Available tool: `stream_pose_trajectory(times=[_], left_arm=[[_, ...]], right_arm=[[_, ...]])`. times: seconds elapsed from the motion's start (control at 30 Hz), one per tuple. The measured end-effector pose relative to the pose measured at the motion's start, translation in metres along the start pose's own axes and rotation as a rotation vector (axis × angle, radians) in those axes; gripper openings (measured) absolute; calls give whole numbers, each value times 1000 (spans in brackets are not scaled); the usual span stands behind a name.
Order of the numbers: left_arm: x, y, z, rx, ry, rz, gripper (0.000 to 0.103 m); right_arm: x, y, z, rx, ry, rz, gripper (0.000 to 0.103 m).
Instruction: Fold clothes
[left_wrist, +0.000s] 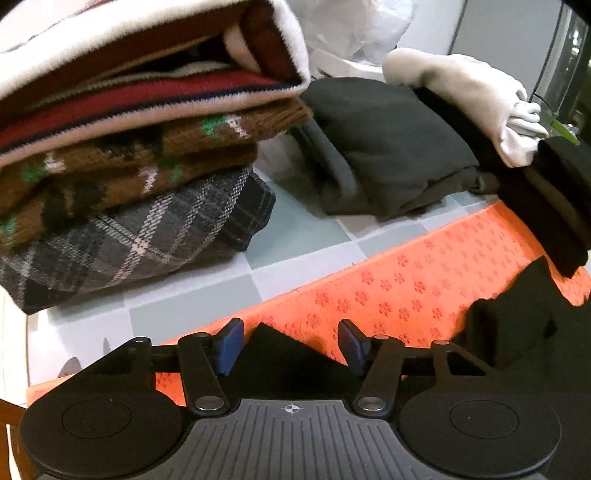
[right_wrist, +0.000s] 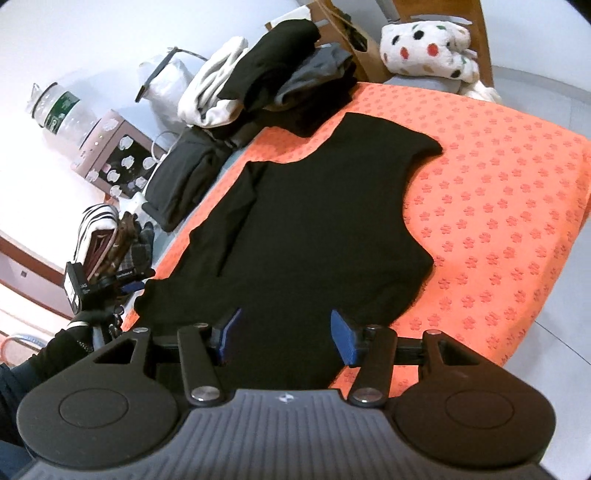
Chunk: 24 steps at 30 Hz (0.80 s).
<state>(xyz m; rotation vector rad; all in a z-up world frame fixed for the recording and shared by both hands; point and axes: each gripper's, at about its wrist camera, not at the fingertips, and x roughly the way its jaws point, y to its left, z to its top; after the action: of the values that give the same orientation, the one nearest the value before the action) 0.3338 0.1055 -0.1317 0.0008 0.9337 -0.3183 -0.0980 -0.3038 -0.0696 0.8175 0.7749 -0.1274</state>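
A black sleeveless top (right_wrist: 314, 221) lies flat on the orange flower-print mat (right_wrist: 498, 221), one side strip folded inward. My right gripper (right_wrist: 286, 336) hovers over its near hem with jaws apart, and the blue pads (right_wrist: 343, 339) do not press the cloth. In the left wrist view my left gripper (left_wrist: 291, 347) is open at the mat's edge. A black corner of the top (left_wrist: 288, 354) lies in the gap between its blue pads (left_wrist: 231, 345) without being pinched. The left gripper (right_wrist: 129, 284) also shows in the right wrist view at the top's left corner.
A stack of folded clothes (left_wrist: 147, 229) (plaid, brown knit, red and white) stands close on the checked table (left_wrist: 295, 258). Behind it lie dark grey folded garments (left_wrist: 388, 147) and a white one (left_wrist: 480, 96). A water bottle (right_wrist: 59, 107), a pink box (right_wrist: 118, 158) and a spotted plush (right_wrist: 428, 44) stand at the back.
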Motion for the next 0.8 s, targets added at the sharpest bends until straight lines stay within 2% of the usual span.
stream_pose_trajectory(times=[0.1, 0.17, 0.27, 0.33, 0.4, 0.57, 0.7, 0.8], left_arm=[[7, 0, -1, -17, 7, 20, 54], [7, 1, -2, -24, -9, 54, 32], [4, 4, -3, -44, -19, 53, 8], [-6, 6, -2, -73, -51, 34, 4], [-24, 6, -1, -101, -98, 8, 4], [-89, -7, -10, -126, -215, -114, 3], [-149, -22, -41, -115, -265, -211, 3], [-186, -32, -75, -116, -266, -263, 3]], right_arm=[[0, 0, 1, -2, 2, -14, 59], [0, 1, 1, -10, 3, -21, 59], [-1, 3, 1, -26, 0, -26, 59], [-2, 3, 1, -32, -2, -24, 59], [-2, 4, 2, -39, -3, -20, 59], [1, 7, 6, -69, 2, -2, 59], [11, 13, 13, -124, 34, 25, 59], [20, 20, 17, -171, 65, 49, 59]])
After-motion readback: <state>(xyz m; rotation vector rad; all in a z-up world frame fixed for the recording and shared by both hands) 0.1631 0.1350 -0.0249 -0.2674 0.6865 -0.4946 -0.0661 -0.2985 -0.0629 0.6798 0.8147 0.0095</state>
